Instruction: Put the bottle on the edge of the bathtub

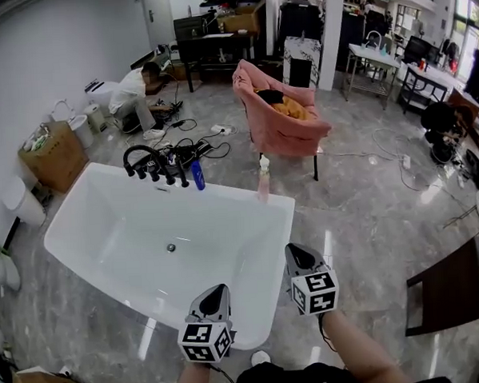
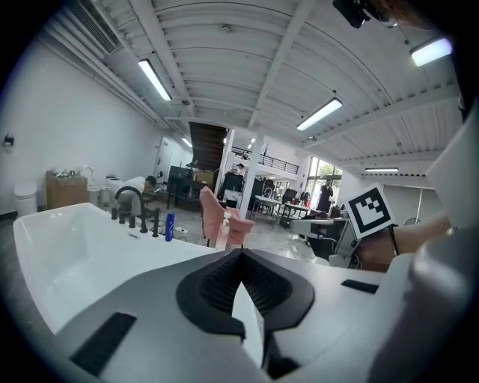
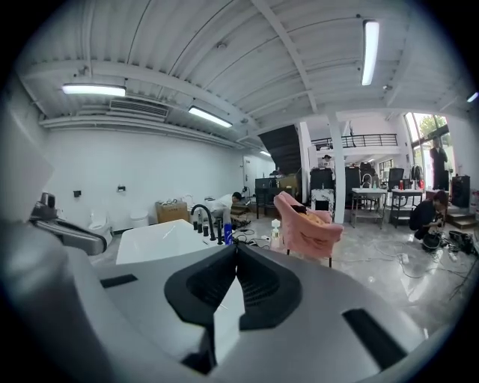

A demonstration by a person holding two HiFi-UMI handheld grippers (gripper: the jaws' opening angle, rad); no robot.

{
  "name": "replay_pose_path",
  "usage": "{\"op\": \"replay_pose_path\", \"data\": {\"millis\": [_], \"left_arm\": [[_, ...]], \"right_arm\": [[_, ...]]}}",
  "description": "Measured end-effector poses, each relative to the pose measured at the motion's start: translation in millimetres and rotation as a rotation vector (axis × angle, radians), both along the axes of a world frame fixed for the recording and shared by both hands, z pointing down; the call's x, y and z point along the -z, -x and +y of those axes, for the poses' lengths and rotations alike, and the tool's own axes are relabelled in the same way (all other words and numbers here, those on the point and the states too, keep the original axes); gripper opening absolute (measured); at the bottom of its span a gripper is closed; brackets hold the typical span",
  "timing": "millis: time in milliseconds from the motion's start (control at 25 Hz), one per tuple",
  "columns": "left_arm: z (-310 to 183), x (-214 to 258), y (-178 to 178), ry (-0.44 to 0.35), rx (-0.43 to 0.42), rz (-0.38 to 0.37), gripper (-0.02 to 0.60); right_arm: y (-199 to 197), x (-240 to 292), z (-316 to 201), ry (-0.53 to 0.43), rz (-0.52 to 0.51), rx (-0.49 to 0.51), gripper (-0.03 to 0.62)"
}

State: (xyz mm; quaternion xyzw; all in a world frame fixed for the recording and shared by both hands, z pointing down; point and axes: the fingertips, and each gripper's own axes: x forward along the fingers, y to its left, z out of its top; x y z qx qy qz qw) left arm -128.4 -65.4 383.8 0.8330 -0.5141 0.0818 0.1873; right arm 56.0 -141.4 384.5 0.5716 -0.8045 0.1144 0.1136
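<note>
A pale pink pump bottle [image 1: 263, 178] stands upright on the far right corner of the white bathtub's rim [image 1: 224, 197]. The same bottle [image 2: 221, 228] [image 3: 275, 233] shows far ahead in both gripper views. A small blue bottle [image 1: 197, 174] stands on the far rim beside the black tap set [image 1: 151, 162]. My left gripper [image 1: 218, 293] and right gripper [image 1: 298, 252] hover side by side over the tub's near right end, both shut with nothing between the jaws. In their own views the left gripper [image 2: 239, 251] and the right gripper [image 3: 236, 246] show closed tips.
A pink armchair [image 1: 280, 116] stands just beyond the tub. Cables lie on the floor behind the taps. A person [image 1: 134, 92] crouches at the back left by a cardboard box [image 1: 53, 154]. A dark table corner [image 1: 457, 287] is at the right.
</note>
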Motion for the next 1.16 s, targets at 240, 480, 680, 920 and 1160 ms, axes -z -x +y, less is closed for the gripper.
{"op": "replay_pose_path", "data": {"millis": [240,480,680,920,1160], "left_arm": [[23.2,22.3,-26.3,-0.031,0.015,-0.011,0.015],[50.6,33.6,-58.4,-0.052,0.013,-0.026,0.015],[75.6,35.5,-77.8,-0.044,0.000,-0.032,0.015],[108.2,40.8,-105.0,-0.050,-0.024,-0.041,0.015],[153.4,42.8,-138.2,-0.067,-0.042,-0.049,0.015]], "right_arm": [[-28.1,26.8,42.5,-0.028,0.036,0.036,0.017],[-52.5,33.2,84.1,-0.026,0.000,0.076,0.015],[-63.5,35.1,113.7,-0.019,-0.010,0.104,0.017],[-81.1,39.8,152.3,-0.019,-0.025,0.115,0.017],[-111.3,44.7,198.2,-0.035,-0.045,0.111,0.017]]}}
